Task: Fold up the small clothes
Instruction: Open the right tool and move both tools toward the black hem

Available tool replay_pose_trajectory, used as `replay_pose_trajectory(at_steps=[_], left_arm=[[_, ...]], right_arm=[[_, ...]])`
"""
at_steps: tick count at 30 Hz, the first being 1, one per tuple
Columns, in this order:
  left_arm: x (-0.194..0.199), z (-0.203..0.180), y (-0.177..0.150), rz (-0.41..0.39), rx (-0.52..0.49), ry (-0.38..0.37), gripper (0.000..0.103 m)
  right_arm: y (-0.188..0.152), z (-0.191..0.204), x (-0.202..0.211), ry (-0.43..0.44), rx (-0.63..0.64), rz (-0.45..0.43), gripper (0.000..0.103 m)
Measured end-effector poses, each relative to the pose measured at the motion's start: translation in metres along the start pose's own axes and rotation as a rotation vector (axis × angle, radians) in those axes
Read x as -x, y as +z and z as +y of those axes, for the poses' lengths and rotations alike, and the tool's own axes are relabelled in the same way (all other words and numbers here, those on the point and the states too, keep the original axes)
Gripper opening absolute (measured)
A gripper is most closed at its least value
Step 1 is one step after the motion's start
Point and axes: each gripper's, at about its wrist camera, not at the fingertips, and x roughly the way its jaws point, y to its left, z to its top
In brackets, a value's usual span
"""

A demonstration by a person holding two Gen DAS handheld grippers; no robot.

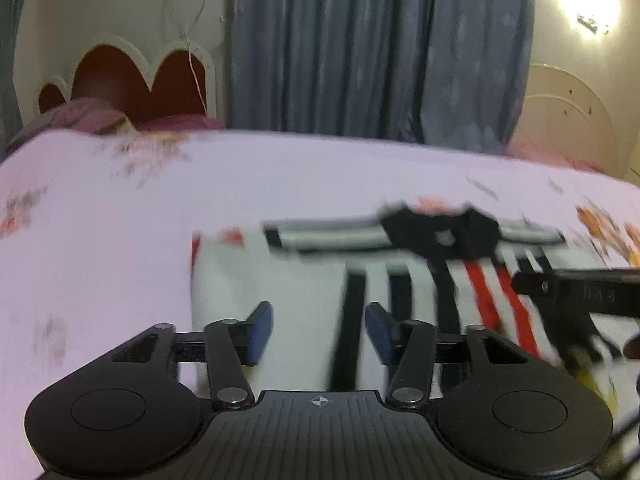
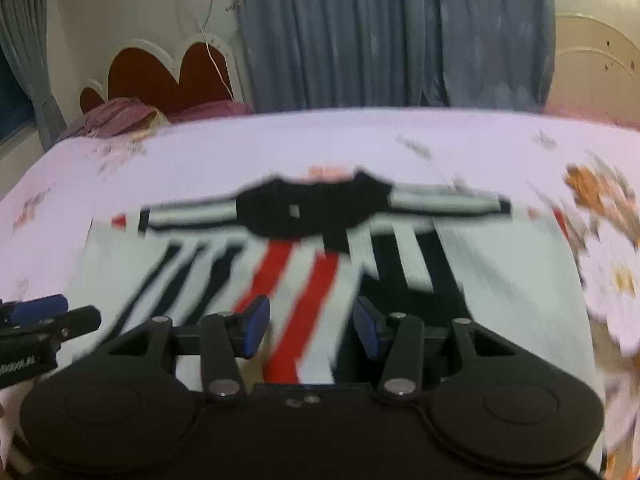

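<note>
**Striped shirt spread flat on a flowered bed, both grippers above its near edge**

A bedroom: a bed (image 2: 248, 152) covered in a pale lilac sheet with scattered orange and pink flowers fills the middle of both views. Behind it hang blue-grey curtains (image 2: 392, 32), and to the left stands a white headboard (image 2: 168, 68) with dark red heart-shaped panels. A rumpled purple pillow (image 2: 120, 118) lies at its foot. A thin white cord (image 2: 208, 36) dangles down the wall in front of the headboard.

The small shirt (image 2: 500, 272) lies spread on the sheet, collar away from the cameras. It is white with black stripes on either side and two red stripes down the centre, a black yoke at the neck, and grey-and-white sleeves stretched straight out to both sides. Both views are blurred.

The left gripper (image 1: 319, 330) hangs over the shirt's left part, near its left edge. Its jaws are spread, blue pads apart, with only the flat cloth showing in the gap and nothing pinched.

The right gripper (image 2: 312, 326) hangs over the red centre stripes. Its jaws are likewise spread and grip nothing; the cloth lies flat beneath them. Each gripper shows at the edge of the other's view.
</note>
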Motion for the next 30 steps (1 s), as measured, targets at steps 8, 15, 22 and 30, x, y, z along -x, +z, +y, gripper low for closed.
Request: replay_pose_trajectory(at_steps=[8, 15, 22, 30], left_arm=[[-0.092, 0.042, 0.022, 0.185, 0.043, 0.027, 0.083], [-0.05, 0.016, 0.015, 0.087, 0.041, 0.003, 0.085], [-0.05, -0.009, -0.017, 0.163, 0.04, -0.009, 0.085], [-0.013, -0.006, -0.013, 0.099, 0.082, -0.039, 0.085]], right_arm=[[0.02, 0.018, -0.061, -0.04, 0.08, 0.071, 0.039], [0.017, 0.018, -0.045, -0.064, 0.044, 0.054, 0.053], [-0.001, 0.029, -0.049, -0.089, 0.076, 0.123, 0.051], [-0.003, 0.023, -0.018, -0.105, 0.039, 0.081, 0.051]])
